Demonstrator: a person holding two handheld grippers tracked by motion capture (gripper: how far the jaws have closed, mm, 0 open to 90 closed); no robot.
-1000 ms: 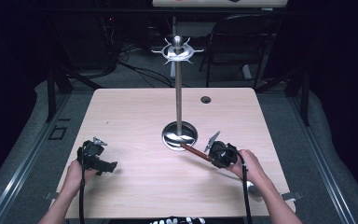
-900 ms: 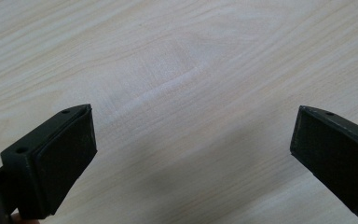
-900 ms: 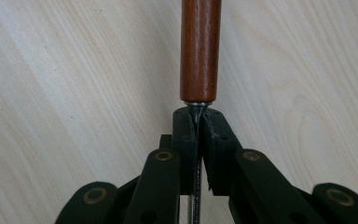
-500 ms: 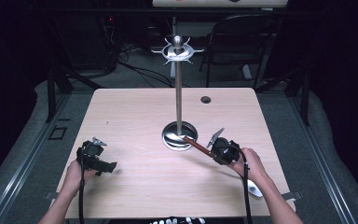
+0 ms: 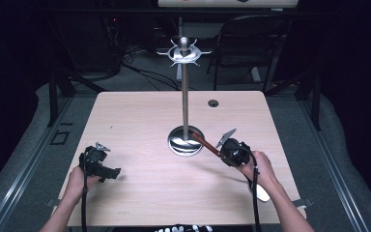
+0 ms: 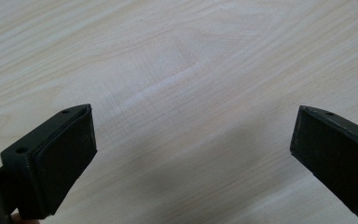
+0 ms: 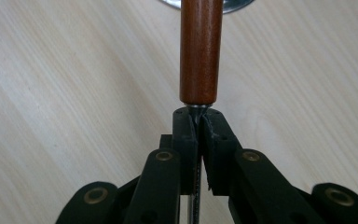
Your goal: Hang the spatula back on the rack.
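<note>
Drifted slightly rightward, right gripper (image 7: 196,122) clamps wooden-handled tool (image 7: 200,51); left gripper (image 6: 193,154) fingers apart.

One stand (image 5: 185,96), one wooden-handled utensil (image 5: 204,142), two grippers.

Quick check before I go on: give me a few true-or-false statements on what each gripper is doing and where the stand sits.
1. The right gripper is shut on the wooden-handled utensil. True.
2. The left gripper holds a spoon. False: its jaws are wide open over bare table.
3. The metal stand lies on its side. False: it stands upright on its round base.
4. The utensil's wooden handle points toward the stand's base. True.
5. Both hands are off the table. False: both are over its near edge.
</note>
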